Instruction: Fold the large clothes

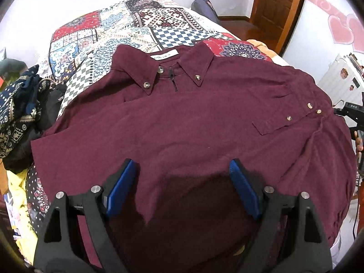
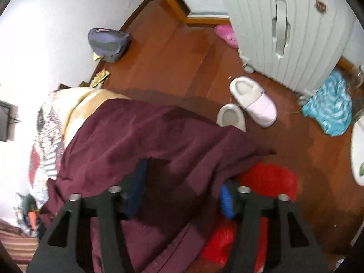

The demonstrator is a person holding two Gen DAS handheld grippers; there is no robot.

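A large maroon button-down shirt (image 1: 193,122) lies spread on the patchwork bedspread (image 1: 118,29), collar at the far side, a sleeve with a buttoned cuff (image 1: 295,118) folded across its right part. My left gripper (image 1: 182,170) is open and empty, hovering over the shirt's near middle. In the right wrist view the shirt's side (image 2: 141,141) hangs over the bed's edge. My right gripper (image 2: 182,182) is open; the maroon cloth lies between and under its blue pads (image 2: 138,182).
A pile of dark patterned clothes (image 1: 20,113) lies at the bed's left. Beside the bed on the wooden floor (image 2: 173,52) are white slippers (image 2: 252,100), a red fluffy thing (image 2: 268,179), a teal cloth (image 2: 329,111), a white suitcase (image 2: 284,22) and a grey bag (image 2: 109,43).
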